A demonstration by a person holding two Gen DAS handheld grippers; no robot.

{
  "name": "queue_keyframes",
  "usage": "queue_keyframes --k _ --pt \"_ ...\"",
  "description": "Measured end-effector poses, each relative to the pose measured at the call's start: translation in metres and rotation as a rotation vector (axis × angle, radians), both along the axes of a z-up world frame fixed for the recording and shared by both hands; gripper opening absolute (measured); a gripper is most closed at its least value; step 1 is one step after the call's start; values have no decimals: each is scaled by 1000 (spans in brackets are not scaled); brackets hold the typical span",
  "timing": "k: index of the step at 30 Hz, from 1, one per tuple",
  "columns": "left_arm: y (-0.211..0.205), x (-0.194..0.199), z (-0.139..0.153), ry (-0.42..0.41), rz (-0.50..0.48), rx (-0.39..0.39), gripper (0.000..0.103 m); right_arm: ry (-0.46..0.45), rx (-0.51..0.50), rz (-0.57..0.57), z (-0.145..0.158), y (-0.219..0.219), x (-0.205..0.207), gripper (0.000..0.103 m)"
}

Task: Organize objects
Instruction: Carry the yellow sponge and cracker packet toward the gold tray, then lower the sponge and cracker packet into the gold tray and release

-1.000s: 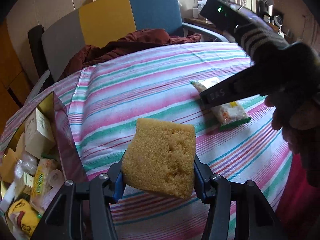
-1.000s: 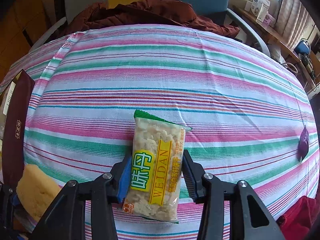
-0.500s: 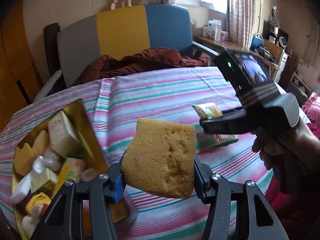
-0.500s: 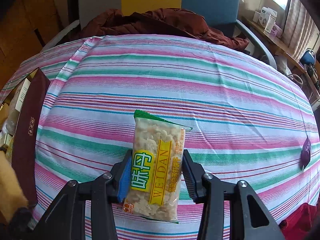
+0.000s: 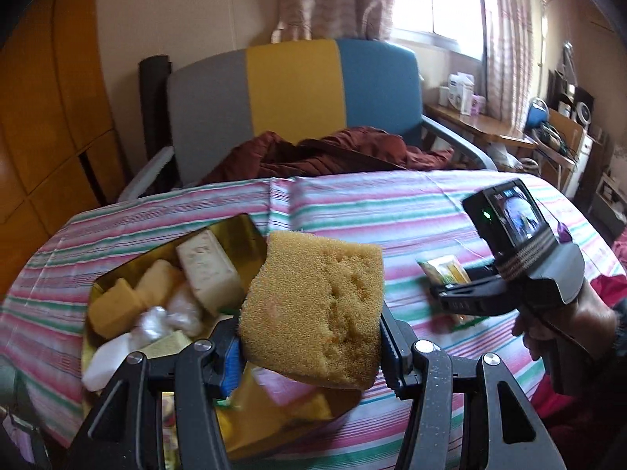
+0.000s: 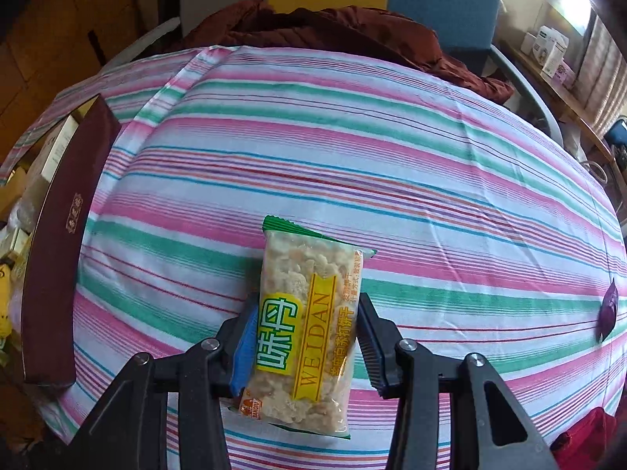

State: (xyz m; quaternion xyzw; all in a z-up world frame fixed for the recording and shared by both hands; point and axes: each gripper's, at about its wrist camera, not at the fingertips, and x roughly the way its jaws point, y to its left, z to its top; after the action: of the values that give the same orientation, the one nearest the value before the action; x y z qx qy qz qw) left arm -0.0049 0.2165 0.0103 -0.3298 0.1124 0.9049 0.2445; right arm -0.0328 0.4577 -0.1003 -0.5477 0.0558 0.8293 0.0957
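Note:
A yellow-brown sponge (image 5: 313, 305) is clamped between the pads of my left gripper (image 5: 309, 348), which is shut on it. The sponge hangs above the near right part of a gold-lined box (image 5: 235, 231) that holds several small packets, soaps and sponges. My right gripper (image 6: 305, 337) is shut on a clear snack packet (image 6: 309, 313) with a yellow label, just over the striped tablecloth (image 6: 392, 180). In the left wrist view the right gripper (image 5: 450, 301) sits to the right of the sponge, held by a hand (image 5: 564, 321), with the packet's end (image 5: 446, 270) sticking out.
The box's maroon outer wall (image 6: 58, 254) stands at the left of the right wrist view. A small purple scrap (image 6: 607, 309) lies near the table's right edge. Behind the table is a grey, yellow and blue chair (image 5: 294, 86) with a brown-red garment (image 5: 333, 152).
My left gripper has risen and swung left with the sponge, so the box now lies under it. The right gripper has shifted slightly, still gripping the packet.

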Motion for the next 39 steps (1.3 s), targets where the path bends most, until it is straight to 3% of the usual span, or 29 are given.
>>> queue_keyframes --k 16,24,39 --pt "-86 -21 0 3 214 4 57 58 -105 27 28 -44 11 46" --pt "-115 -26 -5 0 277 5 57 140 -143 79 53 -78 21 46" --pt "-163 -28 -17 -48 348 38 57 246 -140 119 101 -99 39 45"
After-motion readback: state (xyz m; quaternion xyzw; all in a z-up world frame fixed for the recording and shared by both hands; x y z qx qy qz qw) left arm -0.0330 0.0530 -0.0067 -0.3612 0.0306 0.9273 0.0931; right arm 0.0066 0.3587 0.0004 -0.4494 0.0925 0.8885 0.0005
